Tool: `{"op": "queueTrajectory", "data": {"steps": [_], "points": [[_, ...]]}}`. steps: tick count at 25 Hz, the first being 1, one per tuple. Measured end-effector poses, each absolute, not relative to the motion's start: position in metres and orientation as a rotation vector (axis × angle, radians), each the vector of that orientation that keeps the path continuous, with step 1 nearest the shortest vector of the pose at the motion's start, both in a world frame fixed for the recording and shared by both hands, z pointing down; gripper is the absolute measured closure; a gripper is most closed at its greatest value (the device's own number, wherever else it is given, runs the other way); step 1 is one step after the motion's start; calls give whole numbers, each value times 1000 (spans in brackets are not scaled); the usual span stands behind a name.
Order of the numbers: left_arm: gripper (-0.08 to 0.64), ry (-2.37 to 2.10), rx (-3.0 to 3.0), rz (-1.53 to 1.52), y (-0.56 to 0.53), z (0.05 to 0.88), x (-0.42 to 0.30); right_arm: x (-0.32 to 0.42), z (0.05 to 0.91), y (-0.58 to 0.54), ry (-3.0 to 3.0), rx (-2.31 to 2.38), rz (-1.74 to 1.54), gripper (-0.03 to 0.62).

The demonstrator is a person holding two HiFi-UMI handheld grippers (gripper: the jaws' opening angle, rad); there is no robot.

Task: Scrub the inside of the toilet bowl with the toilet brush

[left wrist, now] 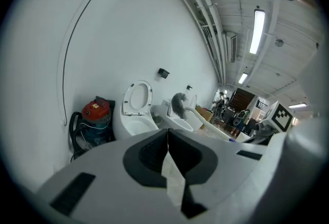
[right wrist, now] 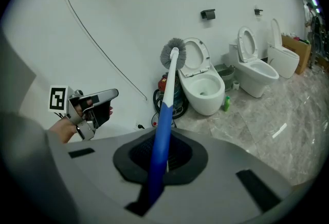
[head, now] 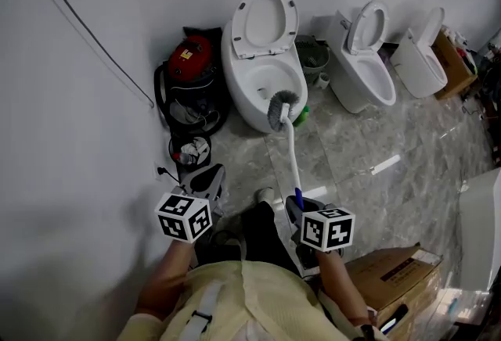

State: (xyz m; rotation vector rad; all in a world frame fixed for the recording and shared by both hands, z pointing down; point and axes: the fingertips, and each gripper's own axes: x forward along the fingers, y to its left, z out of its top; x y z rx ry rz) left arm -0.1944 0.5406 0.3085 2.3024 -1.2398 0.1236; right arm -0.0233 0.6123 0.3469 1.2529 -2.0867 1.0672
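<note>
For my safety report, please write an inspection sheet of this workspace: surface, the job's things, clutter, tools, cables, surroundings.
Surface: glossy grey marble floor.
Job's things: nearest toilet, lid up; toilet brush, its head by the bowl's front rim.
Clutter: red vacuum cleaner, green bottle, green basket, cardboard box.
Tools: left tool shut, empty; right tool shut on the brush's blue handle.
Cables: black hose round the vacuum cleaner; thin cable along the wall.
Surroundings: white wall; two more toilets.

Red vacuum [head: 190,58] by the wall; cardboard box [head: 391,273] (brown) on floor.
</note>
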Motion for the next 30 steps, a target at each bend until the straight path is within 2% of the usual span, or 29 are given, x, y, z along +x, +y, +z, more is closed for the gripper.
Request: {"op": "queueTrajectory", "data": {"steps": [20, 30], "points": [[545, -1250, 2271, 255, 354, 354, -118, 54, 391, 412, -1998, 1031, 1088, 577], [545, -1236, 2258, 351, 297, 384, -77, 97, 420, 355, -1942, 972, 1106, 576]]}}
